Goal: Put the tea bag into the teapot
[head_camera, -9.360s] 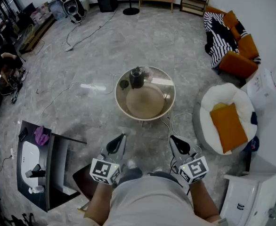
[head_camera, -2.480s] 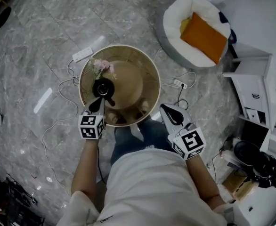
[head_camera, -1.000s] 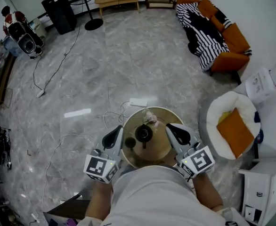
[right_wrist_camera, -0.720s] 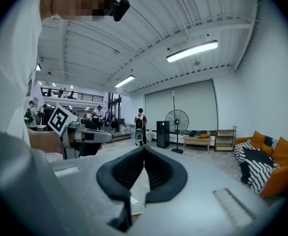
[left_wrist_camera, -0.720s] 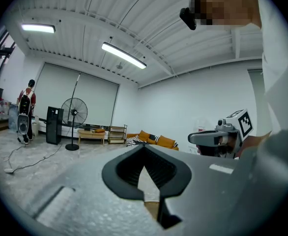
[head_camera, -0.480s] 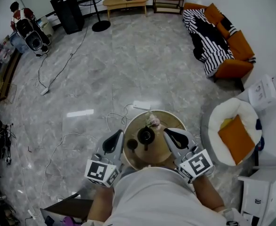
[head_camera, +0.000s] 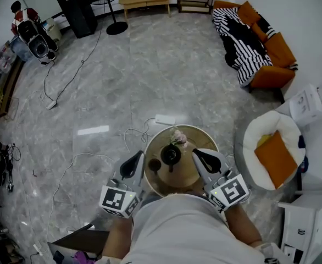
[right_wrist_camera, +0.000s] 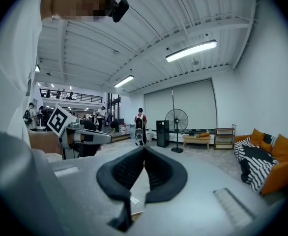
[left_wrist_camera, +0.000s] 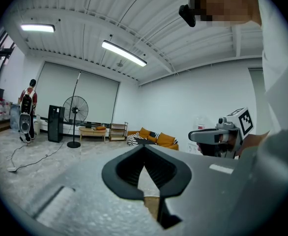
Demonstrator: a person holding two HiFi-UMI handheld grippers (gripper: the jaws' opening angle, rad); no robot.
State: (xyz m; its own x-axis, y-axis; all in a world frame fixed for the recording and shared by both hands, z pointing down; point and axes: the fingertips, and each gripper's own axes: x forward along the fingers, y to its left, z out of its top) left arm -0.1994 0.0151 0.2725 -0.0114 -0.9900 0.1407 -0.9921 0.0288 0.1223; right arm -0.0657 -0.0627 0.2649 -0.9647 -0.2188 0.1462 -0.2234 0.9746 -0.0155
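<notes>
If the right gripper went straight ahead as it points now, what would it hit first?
Likely nothing close: the right gripper points level over the table edge toward open floor; depth is unclear.

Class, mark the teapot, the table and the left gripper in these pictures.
teapot (head_camera: 170, 155): head view, on its dark top.
table (head_camera: 177, 179): head view, on bare tabletop at the near side.
left gripper (head_camera: 134, 159): head view, at its closed tips.
</notes>
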